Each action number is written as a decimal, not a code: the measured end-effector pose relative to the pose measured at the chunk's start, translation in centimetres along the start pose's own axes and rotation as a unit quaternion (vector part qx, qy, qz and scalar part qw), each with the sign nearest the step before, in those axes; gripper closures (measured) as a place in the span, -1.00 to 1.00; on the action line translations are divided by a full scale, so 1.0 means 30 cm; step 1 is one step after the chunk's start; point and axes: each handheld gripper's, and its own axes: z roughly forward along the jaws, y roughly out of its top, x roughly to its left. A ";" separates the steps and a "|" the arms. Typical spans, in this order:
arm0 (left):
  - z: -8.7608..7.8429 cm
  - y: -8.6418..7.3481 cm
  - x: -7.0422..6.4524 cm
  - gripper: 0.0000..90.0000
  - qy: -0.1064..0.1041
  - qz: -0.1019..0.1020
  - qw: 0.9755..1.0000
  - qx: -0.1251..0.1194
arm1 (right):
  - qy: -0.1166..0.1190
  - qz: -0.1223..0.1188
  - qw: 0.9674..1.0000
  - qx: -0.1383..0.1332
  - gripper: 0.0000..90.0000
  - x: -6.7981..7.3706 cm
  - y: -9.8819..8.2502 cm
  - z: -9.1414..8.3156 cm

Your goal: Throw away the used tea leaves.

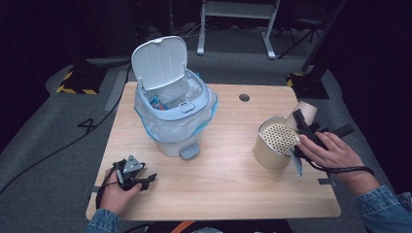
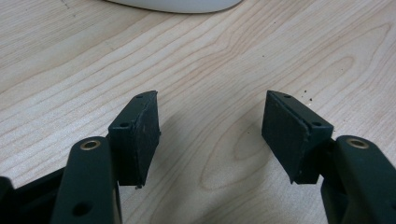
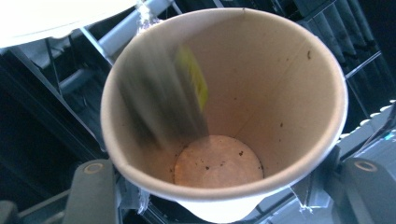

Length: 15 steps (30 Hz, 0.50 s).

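From above, the right hand-held gripper (image 1: 305, 127) grips a paper cup (image 1: 303, 112) over a perforated canister (image 1: 275, 142) on the counter (image 1: 218, 179), right of the bin (image 1: 172, 109). The left hand-held gripper (image 2: 210, 126) rests released, nothing between its jaws. The right gripper view looks into the cup (image 3: 224, 107), clamped between the jaws.

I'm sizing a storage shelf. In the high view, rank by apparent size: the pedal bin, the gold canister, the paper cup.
1. pedal bin, lid open
2. gold canister
3. paper cup, partly hidden behind the right gripper, so less sure.
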 end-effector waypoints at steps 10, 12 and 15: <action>0.000 0.000 0.000 -0.18 0.000 0.000 1.000 0.000 | -0.008 0.005 1.000 0.003 -0.21 -0.019 -0.016 -0.001; 0.000 0.000 0.000 -0.18 -0.001 -0.001 1.000 0.000 | -0.001 0.036 0.999 -0.005 -0.22 -0.021 -0.030 0.002; 0.000 0.000 0.001 -0.18 -0.001 -0.001 1.000 -0.001 | 0.016 0.111 0.993 -0.030 -0.23 -0.026 -0.052 0.003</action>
